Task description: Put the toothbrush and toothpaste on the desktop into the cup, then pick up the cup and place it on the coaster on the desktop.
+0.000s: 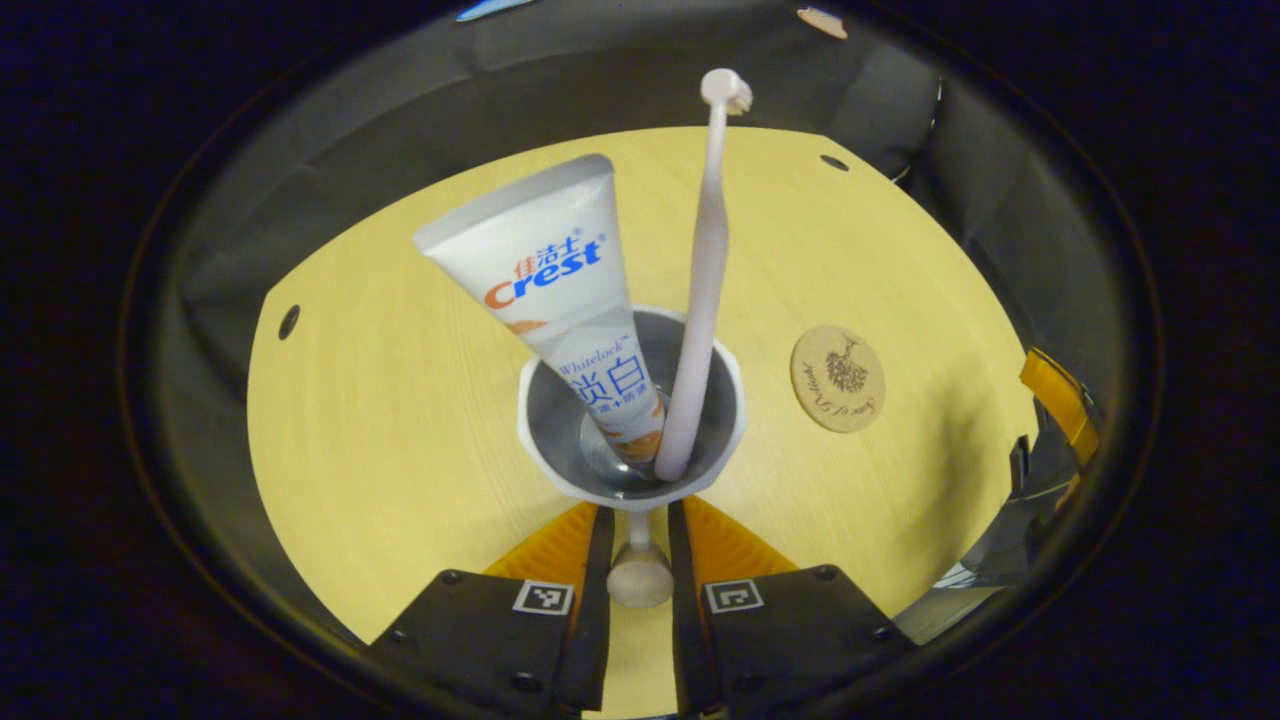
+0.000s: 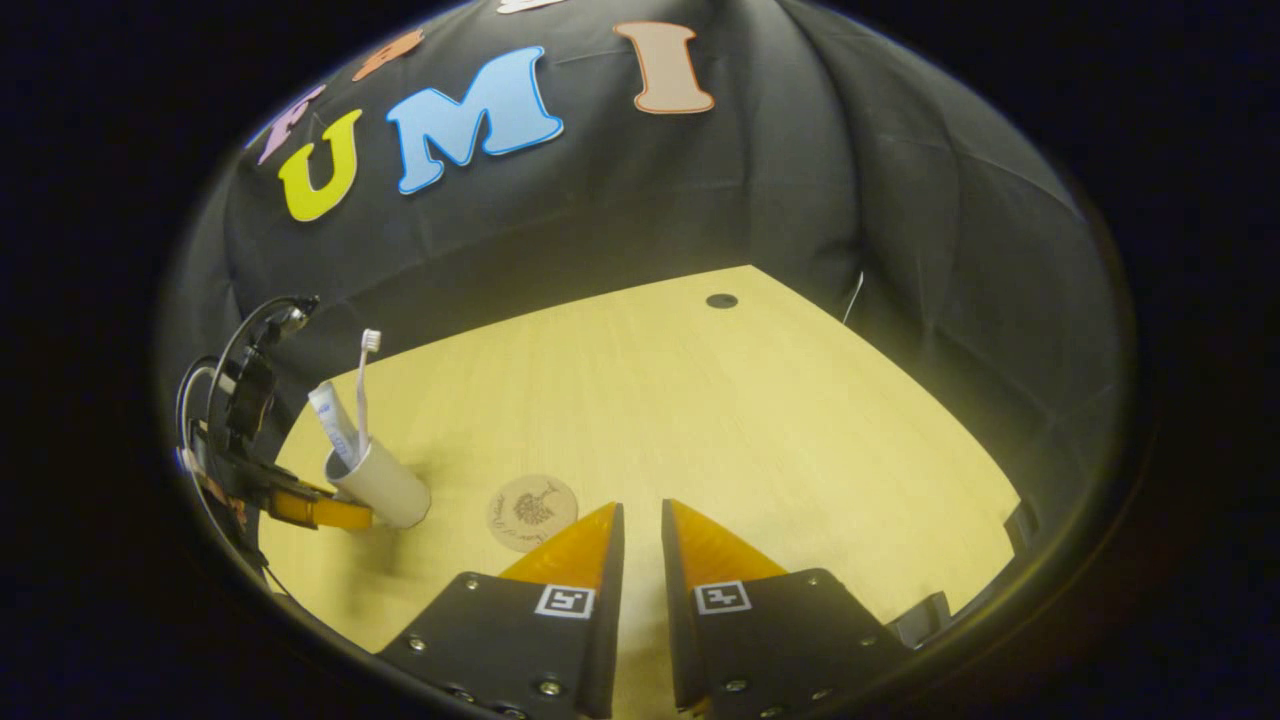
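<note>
- Cup (image 1: 632, 415): white, rigid, with toothpaste (image 1: 560, 290) and toothbrush (image 1: 703, 290) leaning inside; probably light but top-heavy, so best carried upright.
- Left claw (image 1: 640, 530): fingers narrow, apparently closed on the cup's handle (image 1: 640, 570); a firm hold there seems advisable, the smooth surface possibly slippery.
- Coaster (image 1: 838, 378): round, flat on the bench (image 1: 400, 420), just beside the cup.
- Right claw (image 2: 640, 535): narrow, empty, above the bench near the coaster.
</note>
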`<state>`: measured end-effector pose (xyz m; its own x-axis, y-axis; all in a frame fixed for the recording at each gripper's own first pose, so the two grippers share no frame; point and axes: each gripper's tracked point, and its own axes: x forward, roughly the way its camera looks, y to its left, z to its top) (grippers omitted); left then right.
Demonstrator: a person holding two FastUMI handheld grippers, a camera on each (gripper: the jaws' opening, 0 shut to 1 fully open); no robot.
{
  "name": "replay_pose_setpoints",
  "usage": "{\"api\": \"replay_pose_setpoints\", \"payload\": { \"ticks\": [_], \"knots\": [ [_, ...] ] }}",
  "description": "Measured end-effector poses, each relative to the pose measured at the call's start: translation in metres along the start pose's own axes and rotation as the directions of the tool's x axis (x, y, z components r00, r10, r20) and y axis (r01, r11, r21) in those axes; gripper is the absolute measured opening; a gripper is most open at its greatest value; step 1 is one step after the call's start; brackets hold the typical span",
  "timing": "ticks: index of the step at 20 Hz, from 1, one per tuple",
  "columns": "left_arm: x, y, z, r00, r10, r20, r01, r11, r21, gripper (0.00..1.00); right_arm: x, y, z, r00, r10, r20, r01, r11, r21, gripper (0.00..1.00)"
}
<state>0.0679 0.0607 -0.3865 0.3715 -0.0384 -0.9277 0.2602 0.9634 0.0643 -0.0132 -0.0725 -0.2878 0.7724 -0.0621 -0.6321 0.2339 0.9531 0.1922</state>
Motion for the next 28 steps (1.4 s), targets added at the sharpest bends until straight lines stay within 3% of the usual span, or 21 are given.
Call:
{"api": "replay_pose_setpoints", "payload": {
  "ticks": [1, 2, 8, 16, 28],
  "knots": [
    [-0.001, -0.002, 0.006, 1.0, 0.001, 0.023, -0.001, 1.0, 0.008, 0.33, 0.0, 0.0, -0.001, 1.0, 0.002, -0.003, -0.002, 1.0, 0.001, 0.22],
    [-0.001, -0.007, 0.01, 0.999, 0.0, 0.032, 0.0, 1.0, 0.017, 0.26, 0.0, 0.0, -0.002, 1.0, 0.002, -0.005, -0.002, 1.0, 0.0, 0.22],
    [0.007, -0.057, 0.016, 0.997, -0.07, 0.018, 0.069, 0.996, 0.054, 0.27, -0.004, -0.005, -0.001, 1.0, -0.01, 0.005, 0.01, 1.0, -0.001, 0.22],
    [0.009, -0.137, 0.045, 0.988, -0.152, 0.029, 0.144, 0.973, 0.181, 0.27, -0.017, -0.035, -0.004, 0.997, -0.076, 0.012, 0.075, 0.995, 0.066, 0.22],
    [0.027, -0.147, 0.047, 0.993, -0.114, 0.016, 0.108, 0.972, 0.207, 0.27, -0.023, -0.053, -0.005, 0.993, -0.121, -0.005, 0.121, 0.987, 0.11, 0.22]
  ]
}}
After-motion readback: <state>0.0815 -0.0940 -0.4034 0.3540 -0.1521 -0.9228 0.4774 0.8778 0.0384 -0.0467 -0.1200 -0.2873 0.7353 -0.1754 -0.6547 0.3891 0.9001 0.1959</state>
